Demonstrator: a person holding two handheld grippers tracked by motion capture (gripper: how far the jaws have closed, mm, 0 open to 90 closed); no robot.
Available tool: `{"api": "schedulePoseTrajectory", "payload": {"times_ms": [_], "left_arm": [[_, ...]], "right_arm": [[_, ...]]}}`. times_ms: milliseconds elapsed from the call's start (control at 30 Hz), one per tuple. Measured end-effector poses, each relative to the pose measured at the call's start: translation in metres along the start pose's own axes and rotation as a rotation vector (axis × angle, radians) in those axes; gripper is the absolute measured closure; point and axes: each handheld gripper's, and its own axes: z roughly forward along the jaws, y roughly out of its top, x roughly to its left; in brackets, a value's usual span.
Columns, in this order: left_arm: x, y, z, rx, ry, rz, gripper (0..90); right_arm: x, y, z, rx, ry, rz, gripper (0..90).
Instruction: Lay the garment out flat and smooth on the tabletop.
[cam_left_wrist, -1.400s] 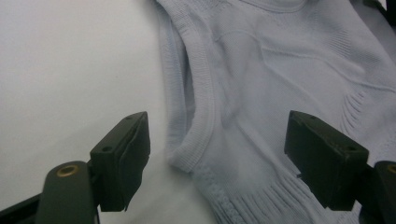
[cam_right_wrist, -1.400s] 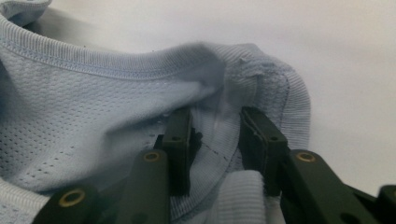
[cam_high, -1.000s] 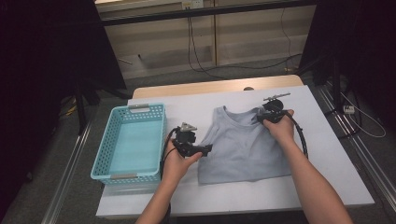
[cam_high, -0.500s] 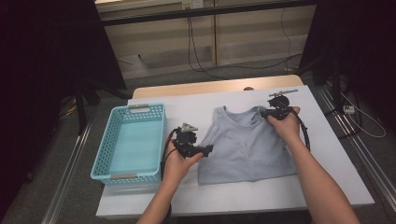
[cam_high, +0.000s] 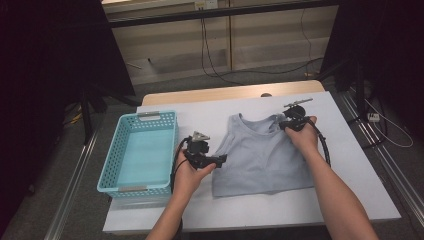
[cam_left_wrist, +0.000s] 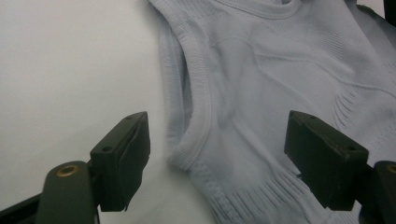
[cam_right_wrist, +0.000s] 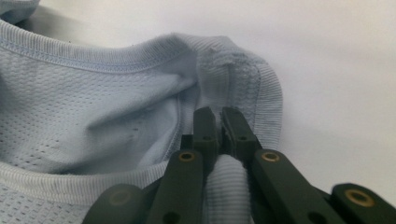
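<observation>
A pale blue sleeveless top (cam_high: 262, 157) lies flat on the white table (cam_high: 240, 210), neckline toward the far side. My right gripper (cam_high: 281, 121) sits at its far right shoulder strap (cam_right_wrist: 233, 88). Its jaws have just been closing and are now shut on that strap, with ribbed cloth bunched between them. At the top's left edge, near the armhole (cam_left_wrist: 196, 116), my left gripper (cam_high: 220, 159) stands open. Its jaws straddle the lower side hem without pressing on it.
A light blue plastic basket (cam_high: 116, 165) stands on the table's left side, close to my left hand. Cables trail on the floor beyond the table, and metal rails run along both sides.
My right gripper has shifted slightly and closed on the top's shoulder strap. The left gripper and the basket have stayed put.
</observation>
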Motion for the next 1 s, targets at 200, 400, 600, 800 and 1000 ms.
{"api": "schedulePoseTrajectory", "payload": {"times_ms": [200, 400, 600, 800, 1000], "left_arm": [[-0.003, 0.003, -0.002, -0.012, -0.004, 0.007, 23.2], [-0.005, 0.003, -0.003, -0.012, -0.012, 0.015, 23.2], [-0.003, 0.002, -0.004, -0.015, -0.009, 0.007, 23.2], [-0.002, 0.002, -0.004, -0.014, -0.008, 0.005, 23.2], [-0.002, 0.001, -0.003, -0.004, -0.010, 0.009, 23.2]], "right_arm": [[0.005, 0.010, -0.020, -0.067, 0.020, -0.008, 86.0], [0.020, 0.023, -0.033, -0.113, 0.078, -0.019, 86.0], [0.033, 0.019, -0.016, -0.073, 0.102, -0.032, 85.8], [0.038, 0.007, 0.006, -0.018, 0.088, -0.040, 84.2], [0.034, 0.005, 0.005, -0.023, 0.120, -0.037, 65.5]]}}
